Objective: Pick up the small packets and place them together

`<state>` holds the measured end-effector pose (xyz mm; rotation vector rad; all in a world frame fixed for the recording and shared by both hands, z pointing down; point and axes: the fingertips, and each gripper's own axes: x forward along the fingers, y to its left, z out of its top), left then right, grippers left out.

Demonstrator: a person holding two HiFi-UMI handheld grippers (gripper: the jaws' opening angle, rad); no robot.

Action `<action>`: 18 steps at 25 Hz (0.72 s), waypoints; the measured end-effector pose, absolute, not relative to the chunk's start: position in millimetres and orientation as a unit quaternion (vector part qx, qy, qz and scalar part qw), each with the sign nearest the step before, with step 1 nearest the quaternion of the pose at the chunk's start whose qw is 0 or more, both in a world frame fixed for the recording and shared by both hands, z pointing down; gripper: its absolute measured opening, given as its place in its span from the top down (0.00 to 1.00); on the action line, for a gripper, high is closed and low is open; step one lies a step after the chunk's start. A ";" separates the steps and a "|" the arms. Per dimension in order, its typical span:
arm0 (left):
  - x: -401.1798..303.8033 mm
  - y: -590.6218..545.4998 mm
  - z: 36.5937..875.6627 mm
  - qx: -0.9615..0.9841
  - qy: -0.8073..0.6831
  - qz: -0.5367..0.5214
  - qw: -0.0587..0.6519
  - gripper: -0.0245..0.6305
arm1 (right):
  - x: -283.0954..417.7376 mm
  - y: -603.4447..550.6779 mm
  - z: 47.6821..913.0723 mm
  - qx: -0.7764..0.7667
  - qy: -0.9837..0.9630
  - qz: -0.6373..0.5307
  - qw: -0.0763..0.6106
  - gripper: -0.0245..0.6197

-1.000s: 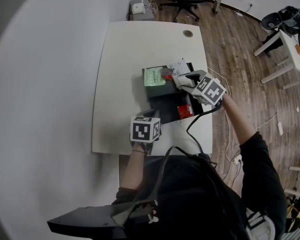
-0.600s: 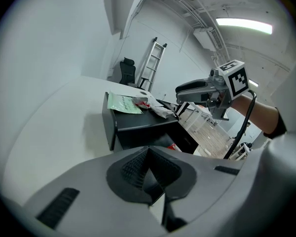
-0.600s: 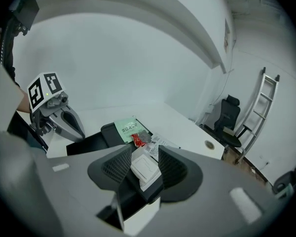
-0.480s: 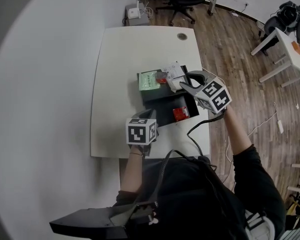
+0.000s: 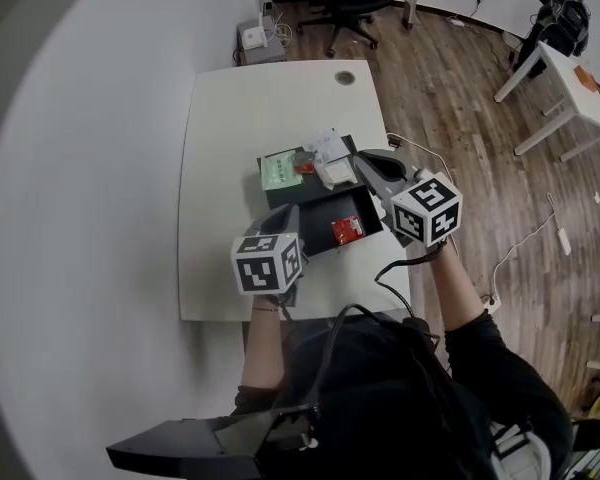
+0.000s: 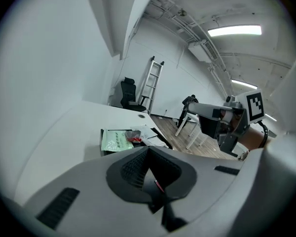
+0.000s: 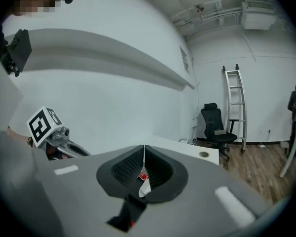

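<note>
left gripper pressed together, nothing clearly held | green packet, white packets grouped on black tray | red packet apart, probably still to gather | right gripper just closed, pinching small packet above the tabletop, unplaced

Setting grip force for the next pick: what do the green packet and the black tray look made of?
Green packet: thin flexible film, plastic or coated paper, lying flat with a printed face. Black tray: rigid, matte, probably plastic or board; straight edges, no glare. Neither is certain from here.
</note>
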<state>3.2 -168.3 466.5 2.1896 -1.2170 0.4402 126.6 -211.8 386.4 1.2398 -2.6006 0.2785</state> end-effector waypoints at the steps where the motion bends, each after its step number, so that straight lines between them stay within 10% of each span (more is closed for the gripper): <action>1: 4.7 -169.9 460.7 0.823 -0.461 0.161 0.290 0.96 | 126.6 -210.3 382.7 0.428 -0.891 0.098 0.112 0.96; 18: 4.0 -188.9 382.0 0.824 -0.520 0.093 0.203 0.96 | 125.4 -197.4 362.5 0.445 -0.883 0.134 0.066 0.96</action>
